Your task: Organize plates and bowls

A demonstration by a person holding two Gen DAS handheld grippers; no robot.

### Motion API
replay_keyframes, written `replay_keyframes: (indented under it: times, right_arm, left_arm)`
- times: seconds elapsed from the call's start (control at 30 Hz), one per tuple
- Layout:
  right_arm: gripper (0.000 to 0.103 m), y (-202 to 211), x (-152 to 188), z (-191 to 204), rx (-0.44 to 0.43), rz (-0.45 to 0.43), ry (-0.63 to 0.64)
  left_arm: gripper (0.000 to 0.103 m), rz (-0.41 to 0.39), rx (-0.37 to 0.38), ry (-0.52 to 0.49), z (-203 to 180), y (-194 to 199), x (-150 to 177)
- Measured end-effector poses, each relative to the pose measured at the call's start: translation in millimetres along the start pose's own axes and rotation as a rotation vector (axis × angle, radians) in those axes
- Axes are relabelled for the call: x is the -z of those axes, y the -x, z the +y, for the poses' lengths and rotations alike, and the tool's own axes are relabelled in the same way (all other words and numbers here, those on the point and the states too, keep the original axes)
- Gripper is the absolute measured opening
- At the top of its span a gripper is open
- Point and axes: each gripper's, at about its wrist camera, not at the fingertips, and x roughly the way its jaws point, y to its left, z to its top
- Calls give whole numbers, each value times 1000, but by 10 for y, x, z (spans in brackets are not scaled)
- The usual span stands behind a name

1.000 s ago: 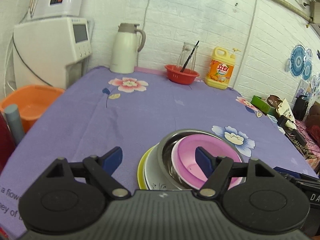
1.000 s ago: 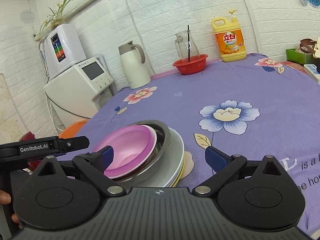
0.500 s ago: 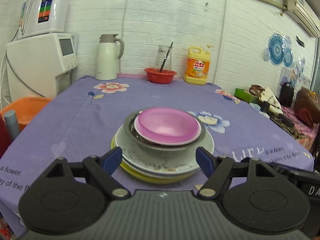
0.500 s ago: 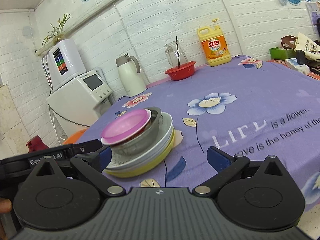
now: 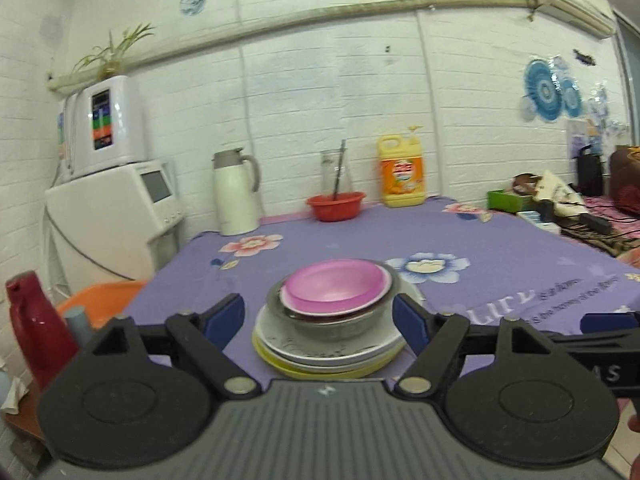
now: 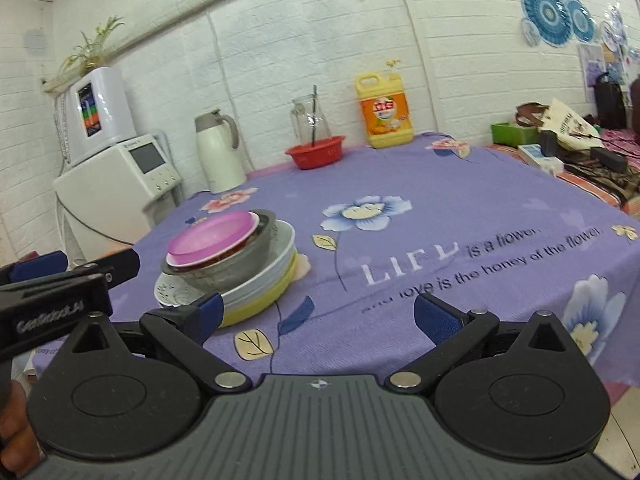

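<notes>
A stack of dishes stands near the front left of the purple flowered tablecloth [image 6: 420,184]: a pink bowl [image 5: 336,286] [image 6: 210,238] inside a steel bowl [image 5: 332,322] [image 6: 236,266], on white plates [image 5: 320,354] [image 6: 264,276] and a yellow plate [image 5: 328,370] [image 6: 260,304] at the bottom. My left gripper [image 5: 320,318] is open and empty, held back from the stack, which shows between its fingers. My right gripper [image 6: 316,314] is open and empty, to the right of the stack and short of the table edge.
At the table's back stand a white thermos jug [image 6: 218,152], a red basin [image 6: 316,152] with a glass jar, and a yellow detergent bottle [image 6: 384,110]. A white appliance [image 5: 116,232], an orange tub [image 5: 96,300] and a red bottle [image 5: 36,328] are left of the table. Clutter lies on the right [image 6: 560,140].
Both grippers have drawn back and away from the stack, which now looks smaller and farther. Both stay open. The dishes have not moved.
</notes>
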Motion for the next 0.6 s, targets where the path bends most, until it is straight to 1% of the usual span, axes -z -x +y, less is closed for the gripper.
replay_keyframes:
  times: [0.07,0.13,0.17,0.27,0.33,0.4,0.5,0.6]
  right_arm:
    - [103,73,13,-15,47,-1,-14]
    - [103,131,16,-13,92,-6,-18]
    - [103,154,24,-11,100,-11,-13]
    - [103,217,69,-10,142,-21,18]
    - [103,239,112,-42,136,-15,23]
    - [103,242,117,-58,125,1,18]
    - [103,265,105,-21,124,-3,44]
    - [103,330,94,11,111,-26,57]
  left_arm:
    - [76,16,20,17,3,-3,6]
    - [76,57,45,44,-9,-27,16]
    - [75,76,52,54,-10,-50,25]
    - [75,141,109,84,-20,-133,83]
    - [75,165,127,101,-22,-155,131]
    - [75,174,127,109,-28,-151,159]
    - [75,170,131,130,-16,-127,168]
    - [75,164,141,155,31,-96,164]
